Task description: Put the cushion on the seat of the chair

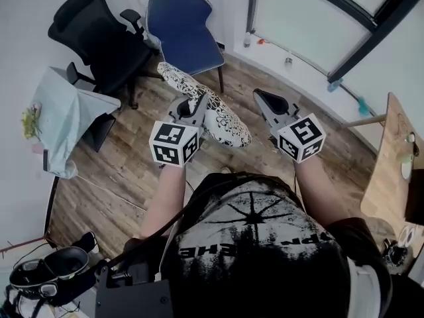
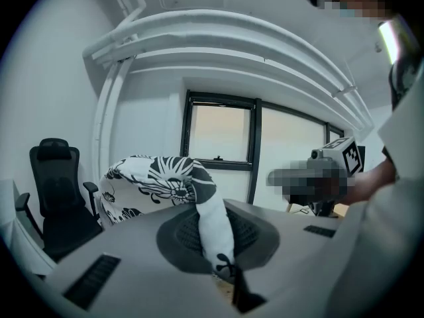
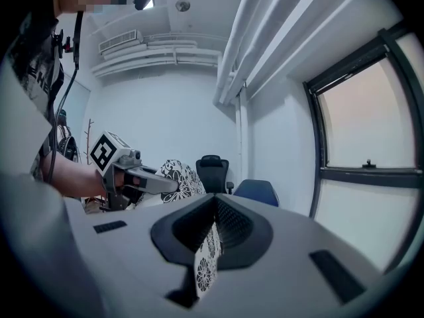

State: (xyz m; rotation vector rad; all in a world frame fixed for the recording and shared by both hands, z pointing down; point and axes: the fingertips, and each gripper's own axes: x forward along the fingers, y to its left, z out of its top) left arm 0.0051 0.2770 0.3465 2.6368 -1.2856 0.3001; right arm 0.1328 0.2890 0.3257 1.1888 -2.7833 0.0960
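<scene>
Cushion look: the cushion (image 1: 211,114) is a soft pad, white with a black floral print.
Cushion state: off the ground – it's hanging in the air, not on any seat yet.
Cushion grip: the left gripper (image 1: 192,106) has its jaws clamped on a thick fold of it (image 2: 211,225); the right gripper (image 1: 265,100) pinches just a thin printed edge (image 3: 207,260).
Cushion pose: tilted and drooping, far end raised toward the chair, near end sagging lower.
Chair look: the blue chair (image 1: 182,32) has a one-piece shell seat and back on thin dark legs.
Chair state: upright, seat bare.
Chair spot: against the white wall – right past the cushion's far end.
</scene>
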